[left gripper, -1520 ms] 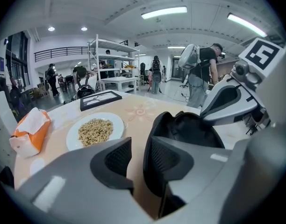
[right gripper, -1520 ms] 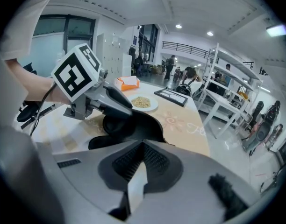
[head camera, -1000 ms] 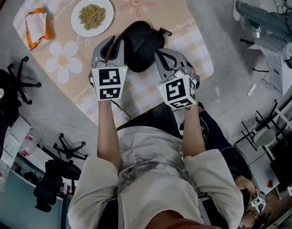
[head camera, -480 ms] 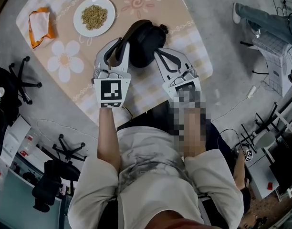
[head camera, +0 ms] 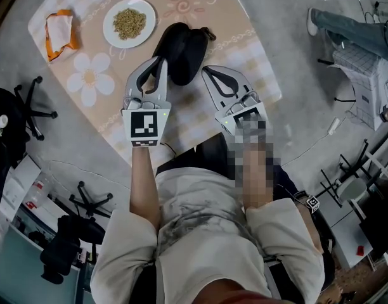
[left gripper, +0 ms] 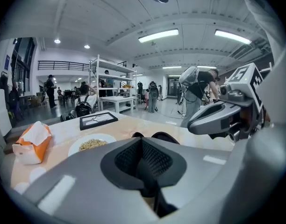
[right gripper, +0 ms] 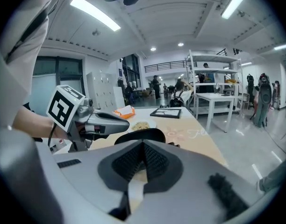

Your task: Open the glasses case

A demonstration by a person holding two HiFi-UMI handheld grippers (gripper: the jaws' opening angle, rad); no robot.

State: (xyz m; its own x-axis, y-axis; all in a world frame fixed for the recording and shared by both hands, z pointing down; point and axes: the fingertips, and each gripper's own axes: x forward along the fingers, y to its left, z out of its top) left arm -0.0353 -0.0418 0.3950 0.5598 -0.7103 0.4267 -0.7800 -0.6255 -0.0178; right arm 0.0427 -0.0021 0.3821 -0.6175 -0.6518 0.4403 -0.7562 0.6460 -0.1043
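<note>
The black glasses case (head camera: 180,52) lies closed on the flower-print table (head camera: 235,24), and it also shows beyond the jaws as a dark hump (left gripper: 154,136) (right gripper: 138,135). My left gripper (head camera: 158,64) hovers at the case's near left edge, its jaws shut with nothing between them (left gripper: 142,143). On the case's near right side my right gripper (head camera: 208,73) has its jaws shut and empty too (right gripper: 143,146). Neither gripper holds the case. Each gripper shows in the other's view, the right gripper (left gripper: 222,118) and the left gripper (right gripper: 103,121).
A white plate of grains (head camera: 129,23) and an orange packet (head camera: 59,30) sit at the table's far left. A dark framed picture (left gripper: 98,119) lies further back. Office chairs (head camera: 26,109) stand on the floor at left, and a person's legs (head camera: 349,21) show at top right.
Both grippers have lifted and drawn back from the case's sides toward me. The left jaws have closed. The case has turned a little on the table and stays closed.
</note>
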